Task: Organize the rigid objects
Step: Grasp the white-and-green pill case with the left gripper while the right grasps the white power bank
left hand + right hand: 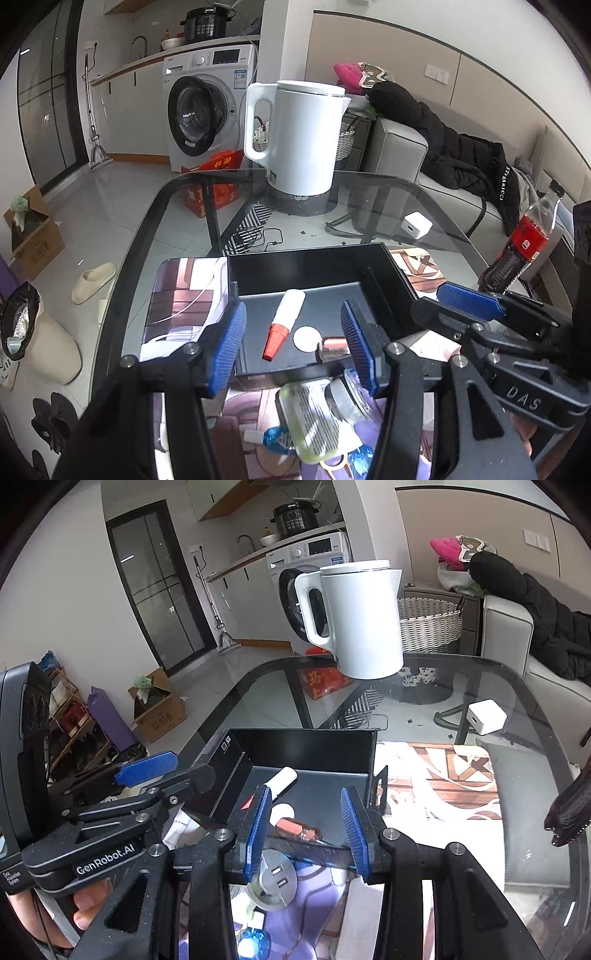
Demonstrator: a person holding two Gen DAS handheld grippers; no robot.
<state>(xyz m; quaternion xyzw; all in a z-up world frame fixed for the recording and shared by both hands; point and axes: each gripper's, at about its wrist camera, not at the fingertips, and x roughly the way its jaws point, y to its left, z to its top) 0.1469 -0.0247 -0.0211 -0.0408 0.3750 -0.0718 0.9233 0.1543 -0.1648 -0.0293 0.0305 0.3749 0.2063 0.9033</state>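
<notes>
A black open box [310, 264] [306, 747] sits on the glass table. Inside lie a white tube with a red cap [283, 322] [281, 778], a white round disc [306, 339] [281, 812] and a pink lipstick-like tube [332, 347] [297, 829]. My left gripper [295, 347] is open and empty above the box's near edge. My right gripper [306, 830] is open and empty over the box's near side; it also shows in the left wrist view [469, 299]. In front of the box lie a pale green labelled bottle [314, 421], a small glass jar [349, 397] and a blue-white tube [273, 439].
A white electric kettle [299, 136] [360, 620] stands at the table's far side. A white charger cube [417, 225] [485, 716] lies to the right. A cola bottle [524, 240] stands at the right edge. A round USB socket [275, 877] is set in the table. A patterned mat [184, 295] lies under the box.
</notes>
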